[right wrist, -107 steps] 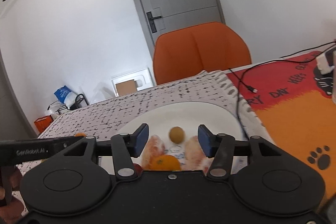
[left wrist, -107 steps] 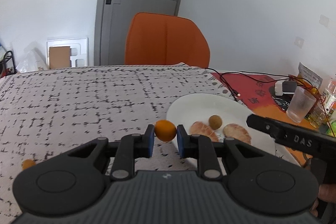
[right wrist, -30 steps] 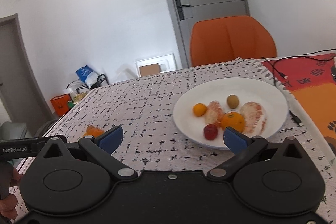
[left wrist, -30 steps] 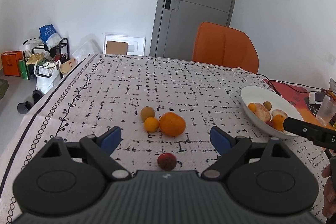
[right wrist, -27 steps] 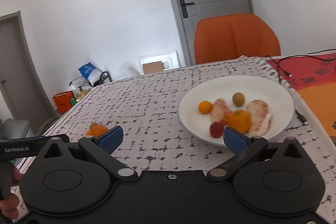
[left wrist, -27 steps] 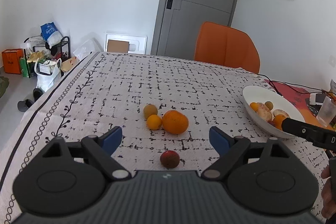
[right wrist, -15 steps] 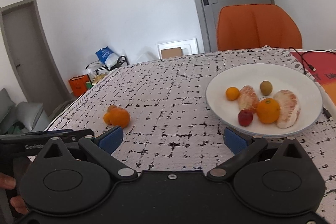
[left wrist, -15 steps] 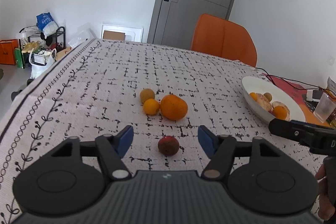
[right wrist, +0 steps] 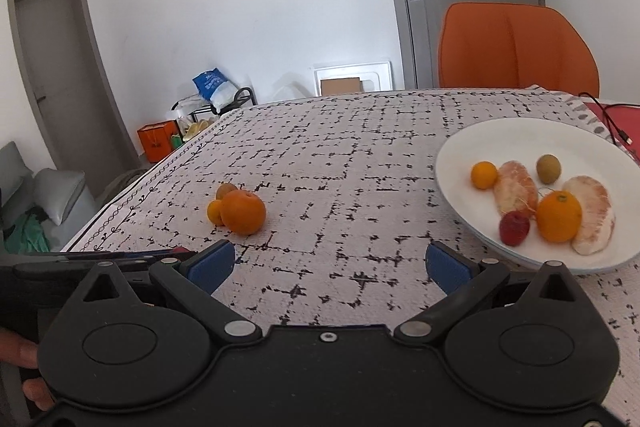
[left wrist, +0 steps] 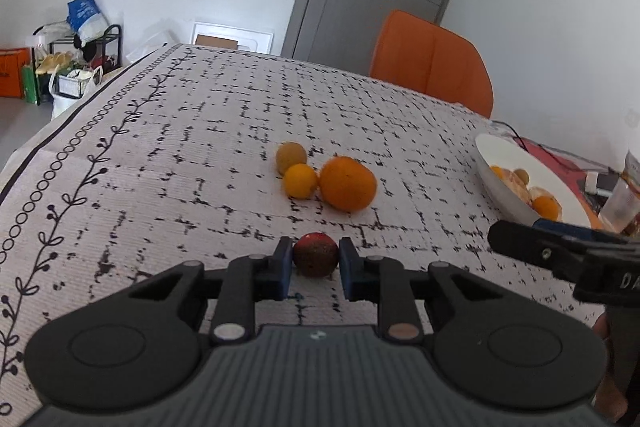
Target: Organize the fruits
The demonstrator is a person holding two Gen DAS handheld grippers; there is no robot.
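On the white, black-flecked cloth surface (left wrist: 200,155), left tool (left wrist: 314,263) has just clamped the small dark-red round fruit (left wrist: 315,254); right tool (right wrist: 326,263) gapes, empty.

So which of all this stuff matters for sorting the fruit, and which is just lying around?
Part of the job:
- small red fruit, pinched in the left gripper
- big orange, small orange, brownish fruit on the tablecloth
- white plate of fruit
- right gripper, open

Just lying about:
- orange chair
- black cable
- plastic cup

letters "da" on the right gripper (left wrist: 560,255)
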